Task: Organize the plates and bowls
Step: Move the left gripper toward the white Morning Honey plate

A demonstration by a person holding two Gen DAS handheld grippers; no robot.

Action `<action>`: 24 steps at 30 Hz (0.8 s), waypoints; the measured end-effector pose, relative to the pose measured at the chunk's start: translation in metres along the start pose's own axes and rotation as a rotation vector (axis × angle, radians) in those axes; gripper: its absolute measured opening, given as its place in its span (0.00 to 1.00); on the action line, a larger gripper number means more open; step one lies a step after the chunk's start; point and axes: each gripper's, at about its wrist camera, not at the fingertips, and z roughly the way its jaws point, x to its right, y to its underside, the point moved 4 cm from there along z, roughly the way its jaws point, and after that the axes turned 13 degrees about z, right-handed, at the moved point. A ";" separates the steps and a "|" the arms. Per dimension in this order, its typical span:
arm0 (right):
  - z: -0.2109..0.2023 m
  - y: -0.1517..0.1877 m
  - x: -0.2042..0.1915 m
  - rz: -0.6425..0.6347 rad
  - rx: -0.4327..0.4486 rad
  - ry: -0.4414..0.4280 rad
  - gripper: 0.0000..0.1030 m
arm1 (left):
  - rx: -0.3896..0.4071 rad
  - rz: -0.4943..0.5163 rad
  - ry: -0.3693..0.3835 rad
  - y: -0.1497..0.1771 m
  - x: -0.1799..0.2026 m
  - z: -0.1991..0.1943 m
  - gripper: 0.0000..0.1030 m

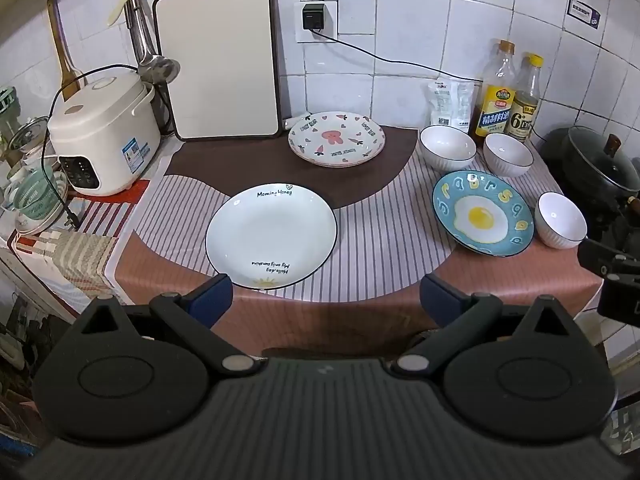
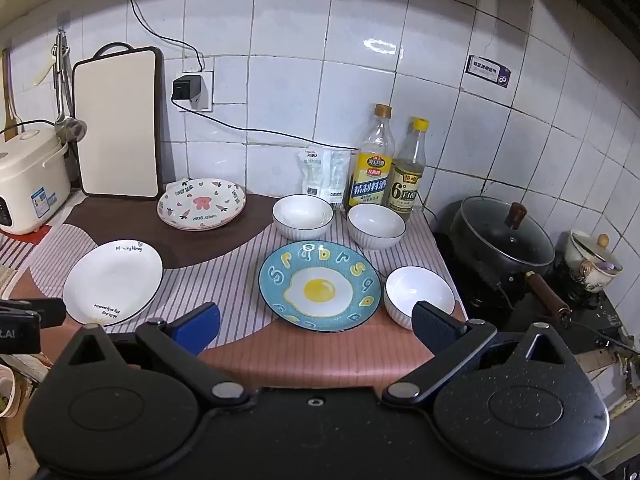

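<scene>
Nothing is gathered yet: both the left hand-held gripper (image 1: pixel 326 294) and the right hand-held gripper (image 2: pixel 316 322) hover wide open and empty at the tabletop's (image 1: pixel 360 312) near edge. The white plate (image 1: pixel 271 236), egg plate (image 2: pixel 319 286), flowered plates (image 1: pixel 337 139) and three bowls (image 2: pixel 419 295) lie apart, so the likely next move is closing on one rim for stacking. Only the right view shows the lidded cup (image 2: pixel 594 266) beyond the pot (image 2: pixel 502 236).

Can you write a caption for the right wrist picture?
Open right gripper hovers before the fried-egg plate and three white bowls.
</scene>
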 end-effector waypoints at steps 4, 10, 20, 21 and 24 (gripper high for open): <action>0.000 -0.001 0.001 0.001 0.003 0.004 1.00 | -0.001 0.000 0.000 0.002 -0.001 -0.001 0.98; 0.000 0.001 0.003 0.000 0.011 0.012 1.00 | 0.011 -0.004 -0.012 0.006 -0.001 0.003 0.99; 0.001 0.003 0.008 0.010 0.007 0.017 1.00 | 0.000 0.009 -0.017 0.003 0.000 0.006 0.99; 0.001 0.004 0.008 0.009 0.008 0.018 1.00 | -0.001 0.005 -0.011 0.003 0.000 0.005 0.99; 0.002 0.003 0.008 0.010 0.009 0.024 1.00 | 0.001 0.000 0.000 0.001 -0.001 0.004 0.99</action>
